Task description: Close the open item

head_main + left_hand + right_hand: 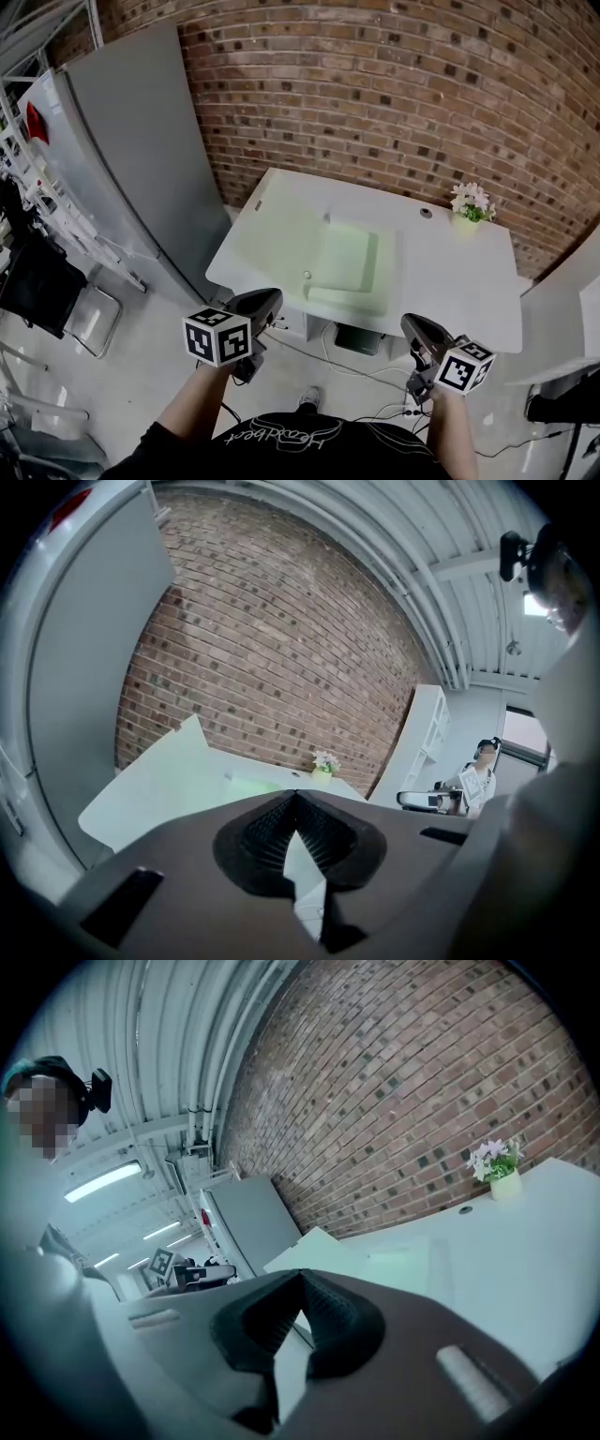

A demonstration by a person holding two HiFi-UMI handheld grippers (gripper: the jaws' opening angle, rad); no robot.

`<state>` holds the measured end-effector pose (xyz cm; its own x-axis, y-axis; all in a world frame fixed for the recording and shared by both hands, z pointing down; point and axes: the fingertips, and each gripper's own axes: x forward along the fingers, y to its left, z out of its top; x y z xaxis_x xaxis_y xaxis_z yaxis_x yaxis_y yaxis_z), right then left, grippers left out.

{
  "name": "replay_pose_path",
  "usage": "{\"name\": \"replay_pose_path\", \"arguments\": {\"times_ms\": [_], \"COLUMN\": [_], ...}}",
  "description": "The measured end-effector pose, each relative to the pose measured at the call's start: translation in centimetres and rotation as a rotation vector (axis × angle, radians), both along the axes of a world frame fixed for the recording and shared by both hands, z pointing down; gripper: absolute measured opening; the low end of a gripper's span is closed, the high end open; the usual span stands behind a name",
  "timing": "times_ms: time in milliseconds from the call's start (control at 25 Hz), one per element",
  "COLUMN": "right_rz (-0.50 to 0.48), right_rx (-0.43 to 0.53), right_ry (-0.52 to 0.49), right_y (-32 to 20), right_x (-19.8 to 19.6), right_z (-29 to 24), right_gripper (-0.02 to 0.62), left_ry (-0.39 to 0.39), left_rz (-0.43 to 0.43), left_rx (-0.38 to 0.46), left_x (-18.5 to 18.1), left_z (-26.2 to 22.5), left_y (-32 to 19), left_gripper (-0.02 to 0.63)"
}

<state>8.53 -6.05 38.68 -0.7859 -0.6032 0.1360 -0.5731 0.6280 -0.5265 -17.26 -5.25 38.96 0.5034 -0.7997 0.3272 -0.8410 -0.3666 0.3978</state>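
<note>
While person stands back from white table (450,281), left gripper (270,300) and right gripper (412,326) both pinched narrow, empty. Pale green item (349,262) mid-table, well apart; open or shut unclear. Fits approach or job done; closing would need reach forward

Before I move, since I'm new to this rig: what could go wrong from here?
The fridge at the left looks open; going there, the shut left gripper could clip the table corner beside it. Cables lie on the floor near your feet, a likely trip hazard. The right gripper is shut too, so push, don't grab.
</note>
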Motion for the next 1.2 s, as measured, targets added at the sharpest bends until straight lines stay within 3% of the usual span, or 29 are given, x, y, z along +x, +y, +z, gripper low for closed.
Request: {"name": "replay_pose_path", "arguments": {"times_ms": [440,800,1080,1200], "right_rz": [-0.005,0.019,0.044,0.041], "right_rx": [-0.061,-0.068,-0.064,-0.035], "right_ry": [-0.04,-0.03,0.036,0.128], "right_y": [-8.3,-11.9,-12.1,-12.5], "right_x": [-3.4,-4.1,-4.0,-3.4], "right_z": [1.9,2.8,4.1,5.6], "right_gripper": [0.003,0.003,0.003,0.003], "left_ry": [-0.029,-0.059,-0.058,-0.084], "left_rz": [-0.06,-0.113,-0.171,-0.193], "left_rx": [0.022,0.043,0.026,0.003], "left_x": [-6.6,-11.3,-15.0,-16.1], "left_z": [-0.2,-0.8,-0.1,0.9], "left_y": [-8.1,-11.6,-13.2,-13.7], "left_gripper": [0.002,0.002,0.002,0.003]}}
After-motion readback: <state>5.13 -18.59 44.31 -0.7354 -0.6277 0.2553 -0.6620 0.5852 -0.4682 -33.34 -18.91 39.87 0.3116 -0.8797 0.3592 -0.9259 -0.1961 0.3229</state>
